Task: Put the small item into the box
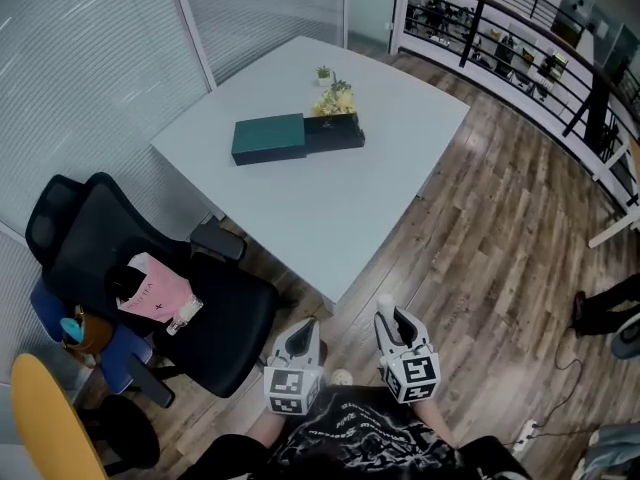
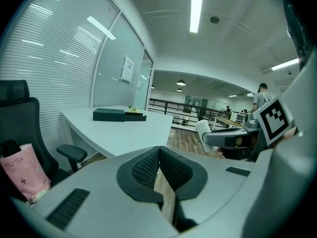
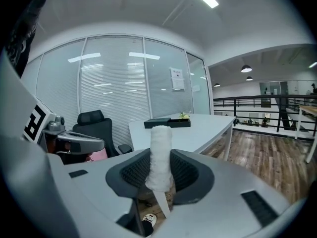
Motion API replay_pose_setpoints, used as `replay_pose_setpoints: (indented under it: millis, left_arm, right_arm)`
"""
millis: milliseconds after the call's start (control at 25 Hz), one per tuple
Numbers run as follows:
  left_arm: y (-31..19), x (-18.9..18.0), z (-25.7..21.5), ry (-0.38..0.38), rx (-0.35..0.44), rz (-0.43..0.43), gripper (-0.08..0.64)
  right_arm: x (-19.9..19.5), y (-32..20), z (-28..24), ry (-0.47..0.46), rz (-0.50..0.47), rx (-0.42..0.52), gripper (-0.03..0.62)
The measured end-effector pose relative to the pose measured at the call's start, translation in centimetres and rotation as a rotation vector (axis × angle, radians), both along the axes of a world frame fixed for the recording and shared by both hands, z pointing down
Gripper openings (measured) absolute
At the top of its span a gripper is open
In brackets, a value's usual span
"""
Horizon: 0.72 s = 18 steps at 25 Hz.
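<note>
Short of the pale grey square table (image 1: 330, 218), over the wood-plank floor (image 1: 480, 238), I am holding both grippers side by side. My right gripper (image 3: 159, 168) is clamping a small white fuzzy roll (image 3: 160, 150), which is standing upright between its pads. My left gripper (image 2: 159, 157) is sitting clenched on nothing. A dark green flat box (image 1: 268, 138) is lying well away on the tabletop, touching a black tray of yellow flowers (image 1: 335, 128).
</note>
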<state>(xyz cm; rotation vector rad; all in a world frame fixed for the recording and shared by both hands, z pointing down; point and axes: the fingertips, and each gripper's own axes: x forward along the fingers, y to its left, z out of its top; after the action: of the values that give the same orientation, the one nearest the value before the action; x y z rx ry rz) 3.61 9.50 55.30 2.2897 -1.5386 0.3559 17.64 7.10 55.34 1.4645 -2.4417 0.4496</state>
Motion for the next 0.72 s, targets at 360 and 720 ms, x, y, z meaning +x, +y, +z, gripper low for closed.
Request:
replay_pose_setpoints:
  millis: [360,720]
  left_arm:
    - [-8.3,-3.0,0.1,0.016,-0.013,0.023,0.018]
    - [-17.9,-6.2,-0.9,0.016,0.043,0.084,0.018]
  right_arm:
    - [-1.9,-7.9,0.1,0.027,0.045,-0.006,0.133]
    - [-4.9,-15.8,-0.9,0.042,0.12,0.017,0.133]
